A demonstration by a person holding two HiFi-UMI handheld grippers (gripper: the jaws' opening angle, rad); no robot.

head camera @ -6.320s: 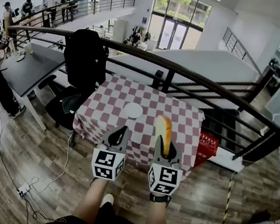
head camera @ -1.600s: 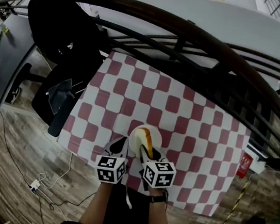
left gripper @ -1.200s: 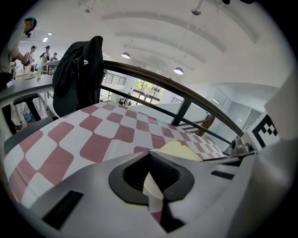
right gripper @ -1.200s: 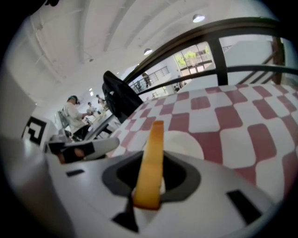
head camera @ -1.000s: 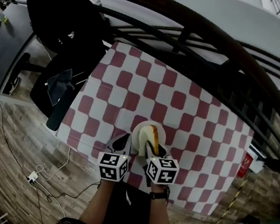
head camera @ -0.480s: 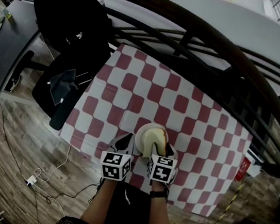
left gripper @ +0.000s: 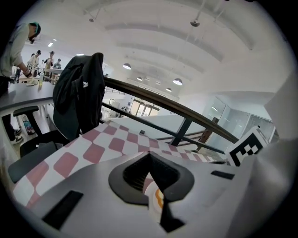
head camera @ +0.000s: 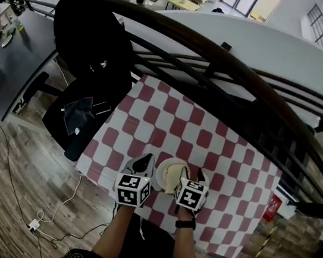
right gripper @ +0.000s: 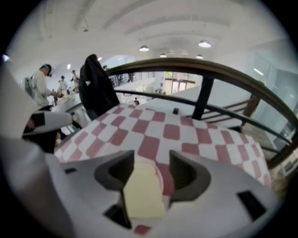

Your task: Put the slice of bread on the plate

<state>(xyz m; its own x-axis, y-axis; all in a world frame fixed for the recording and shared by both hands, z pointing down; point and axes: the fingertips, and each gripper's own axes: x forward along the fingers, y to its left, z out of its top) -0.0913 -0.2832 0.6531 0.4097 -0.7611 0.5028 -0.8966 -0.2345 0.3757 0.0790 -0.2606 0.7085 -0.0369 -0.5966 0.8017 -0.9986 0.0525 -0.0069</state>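
The slice of bread [head camera: 174,174] lies flat on the small white plate [head camera: 158,178], near the front edge of the red-and-white checked table [head camera: 169,120]. My right gripper [head camera: 194,173] hovers over the plate's right side. Its jaws are opening, and the pale bread [right gripper: 142,188] shows below and between them with no pad pressing on it [right gripper: 152,158]. My left gripper [head camera: 143,163] is just left of the plate, its jaws meeting at the tips [left gripper: 149,155] and holding nothing. Through the gap behind them I see an orange crust [left gripper: 159,199].
A dark railing [head camera: 231,64] runs behind the table. A black jacket [head camera: 93,43] hangs on a chair at the left, beside a grey desk [head camera: 14,67]. Cables [head camera: 36,221] lie on the wooden floor. People stand at a desk [right gripper: 42,88] in the distance.
The bread, which stood on edge in my right gripper, now lies flat on the plate. The right jaws have spread apart, and both grippers have drawn up a little.
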